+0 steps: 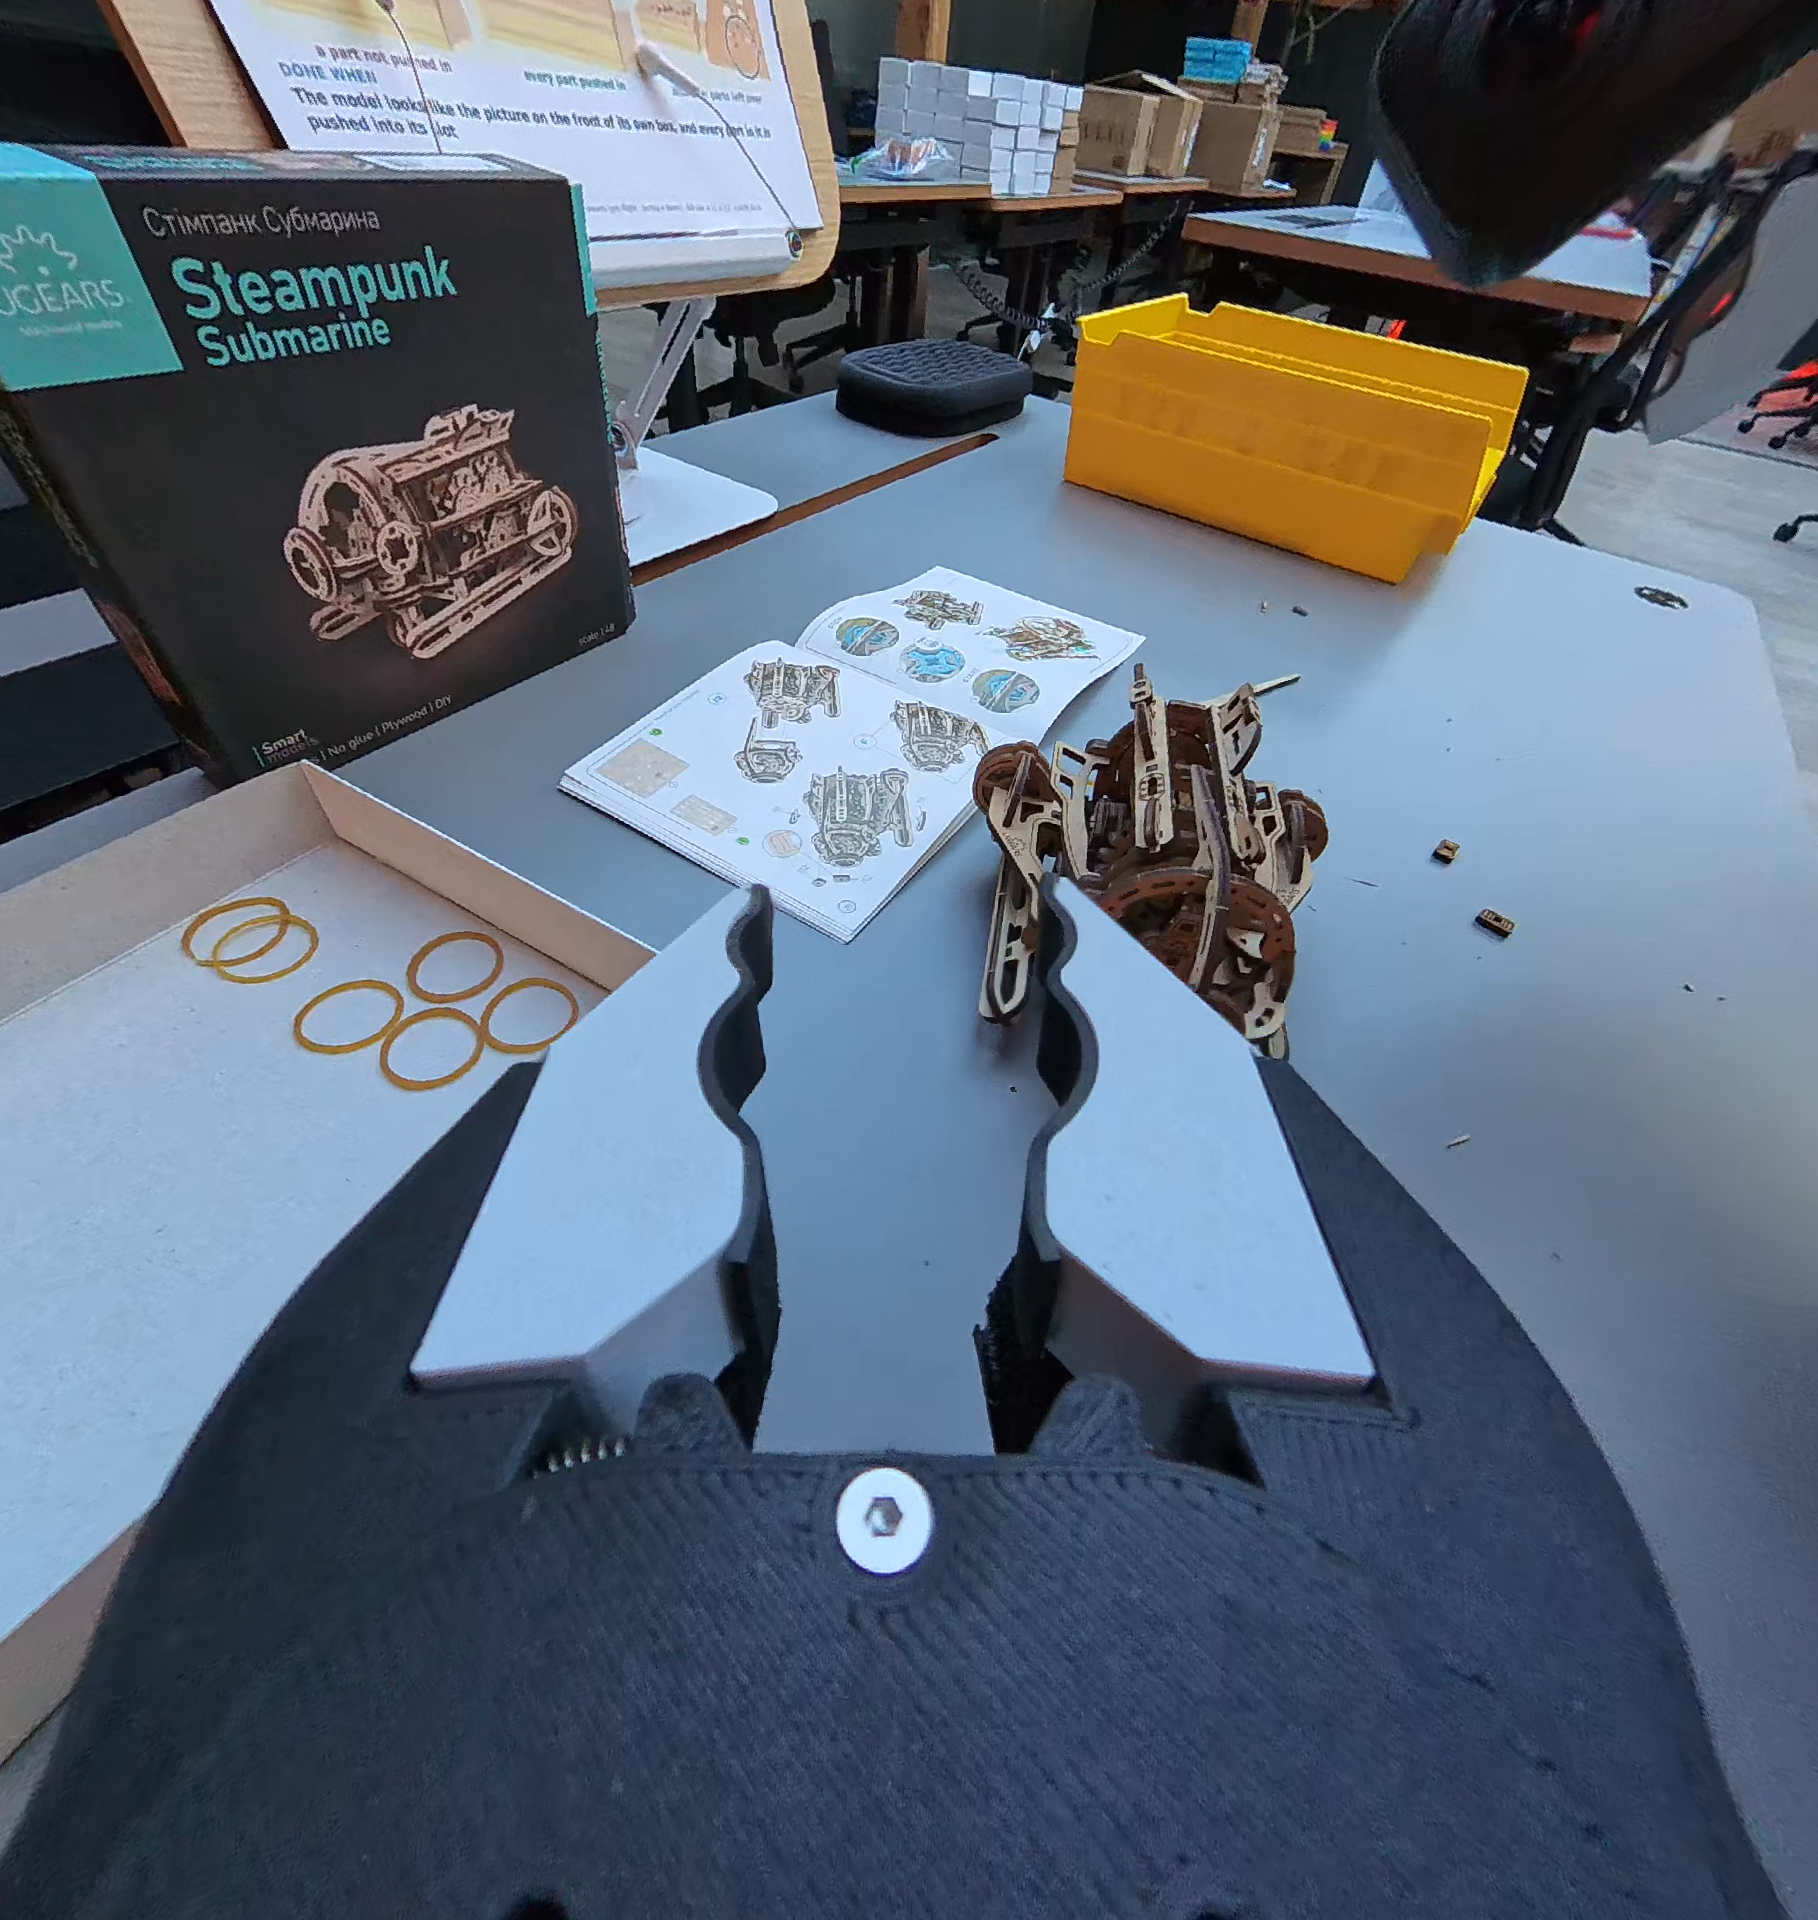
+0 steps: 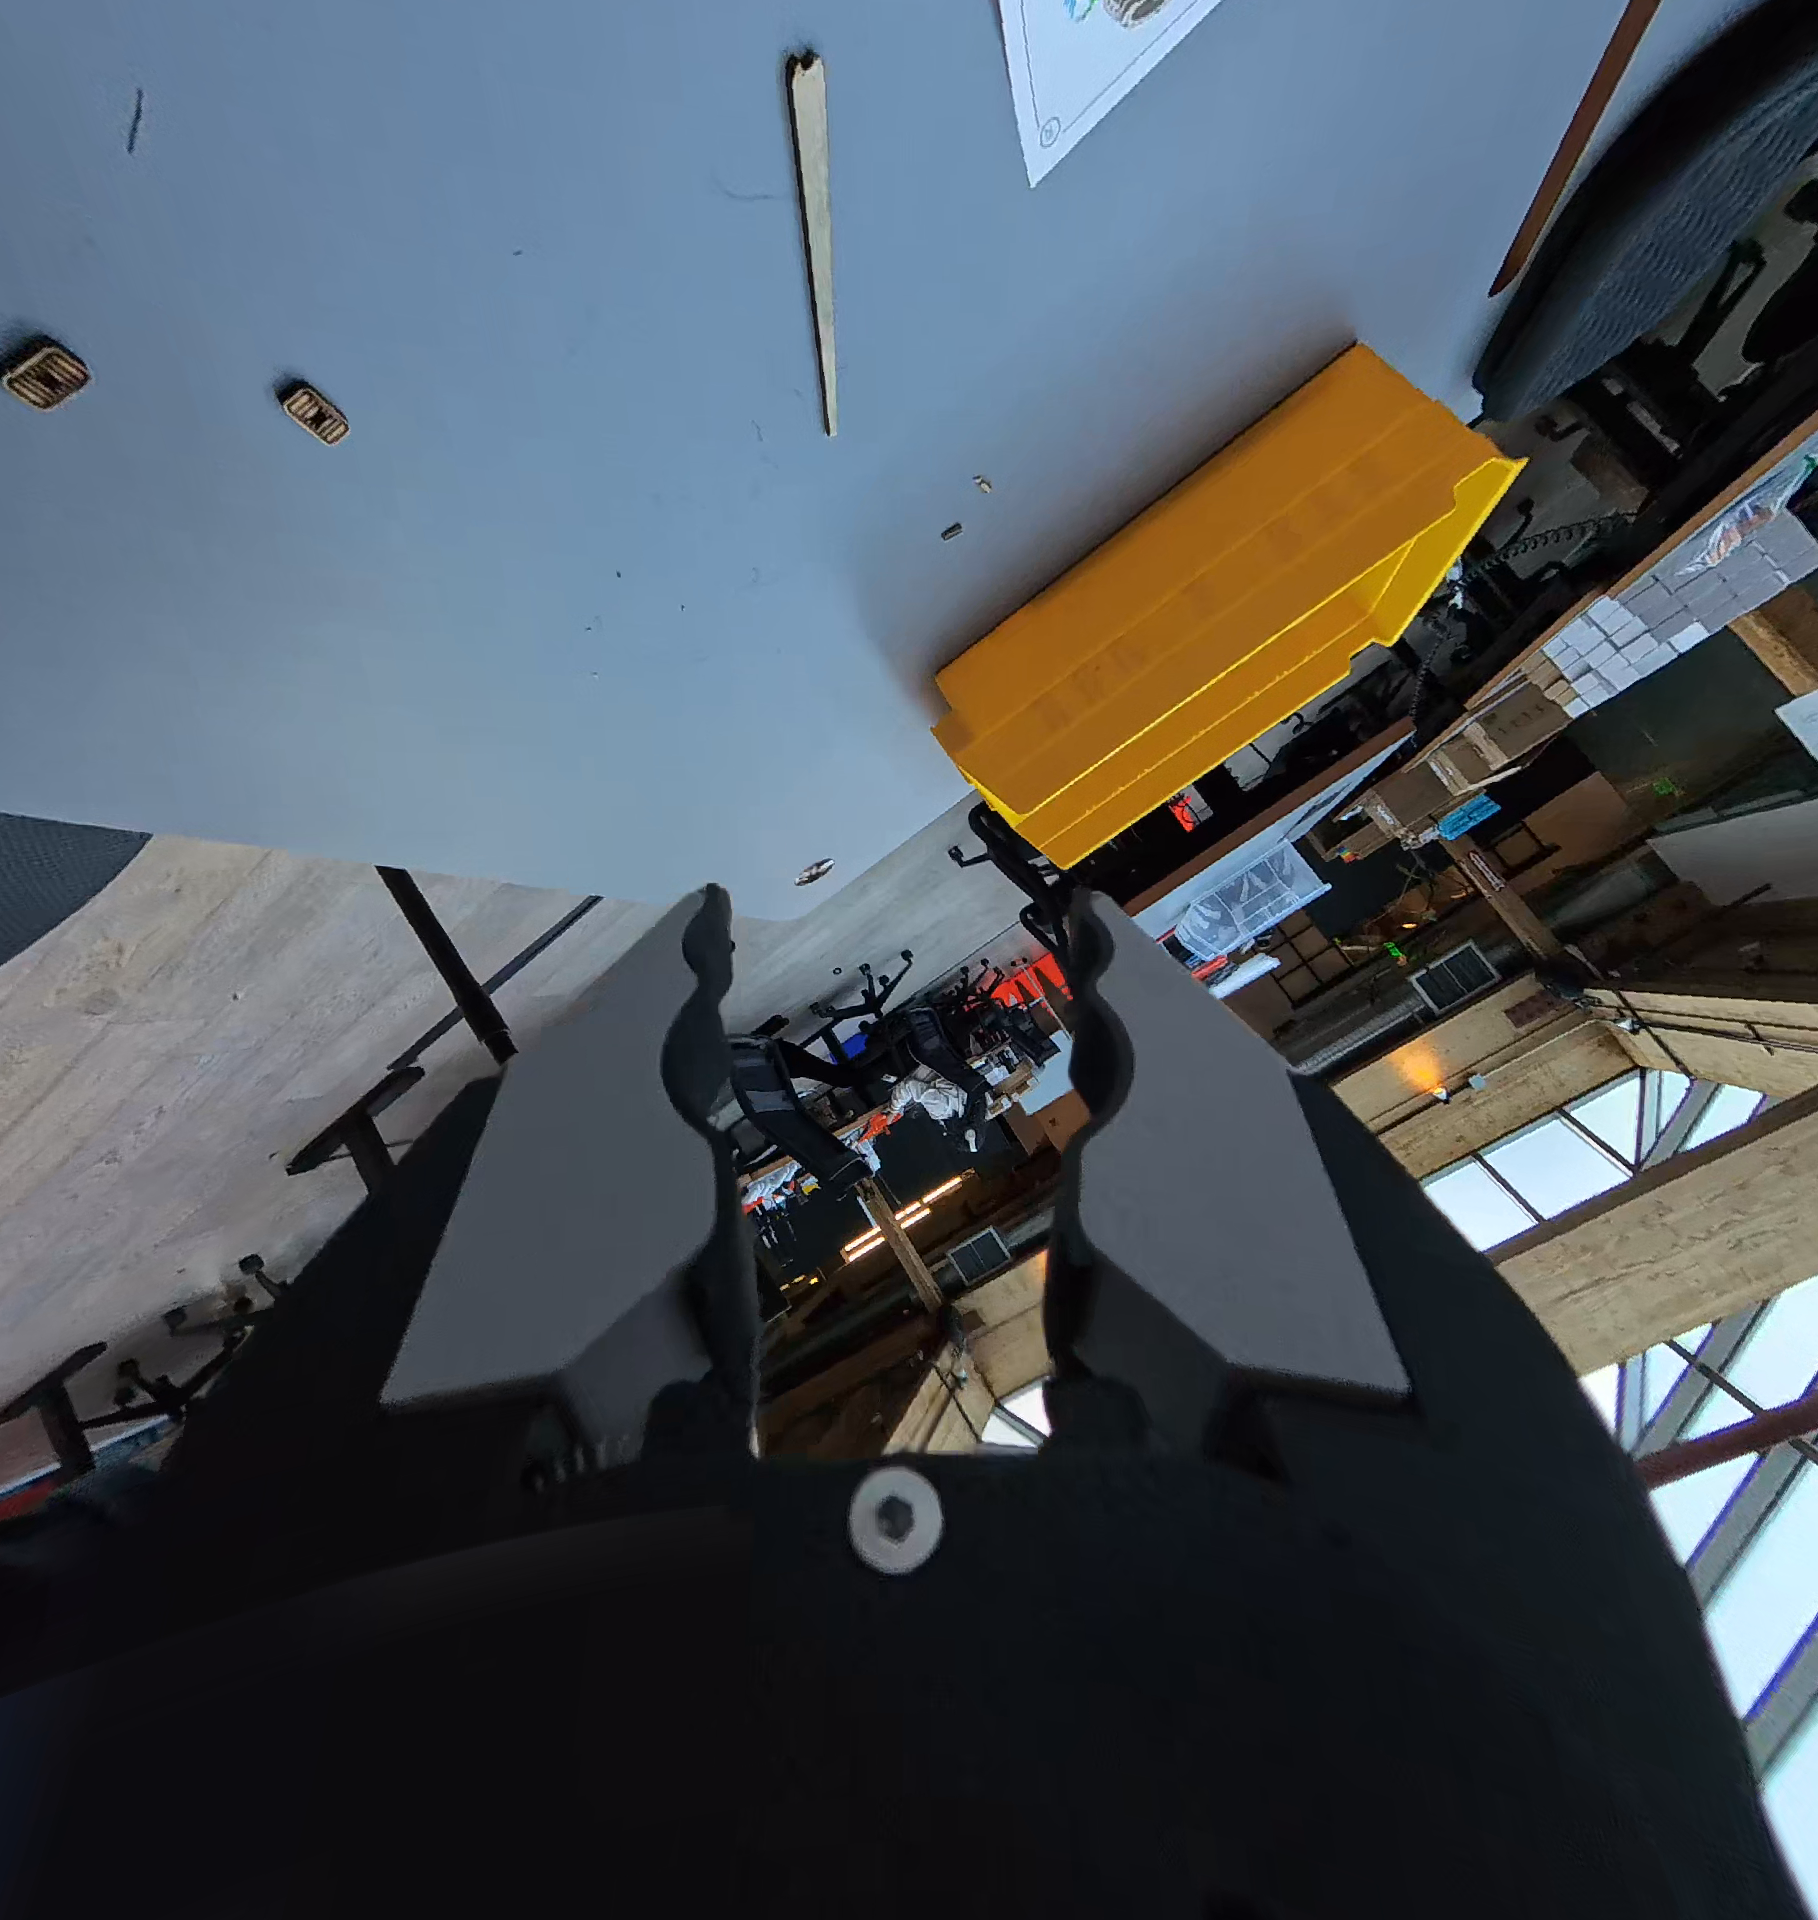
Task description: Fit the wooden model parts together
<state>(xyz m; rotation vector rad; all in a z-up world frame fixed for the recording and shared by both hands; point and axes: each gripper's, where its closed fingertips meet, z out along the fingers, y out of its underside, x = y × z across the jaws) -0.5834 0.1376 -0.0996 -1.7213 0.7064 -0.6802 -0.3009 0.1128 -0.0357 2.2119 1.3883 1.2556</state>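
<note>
- We see the left gripper low over the grey desk, its jaws spread wide with nothing between them.
- The wooden model lies partly built on the desk just beyond the left gripper's right-hand finger, which hides its near edge; whether they touch, we cannot tell.
- An open instruction booklet lies flat just left of the model, its corner reaching toward the jaws.
- The model's dark box stands upright at the far left, and in front of it a shallow cardboard tray holds 6 yellow rubber bands.
- Stacked yellow bins sit at the desk's far edge, well apart from the model.
- 2 small wooden pieces lie loose to the right of the model.
- The right gripper is rolled over so its view shows the desk overhead; its jaws are wide apart and empty, pointing out past the desk edge.
- In that view a thin wooden stick lies on the desk, and a chair sits behind the jaws.
</note>
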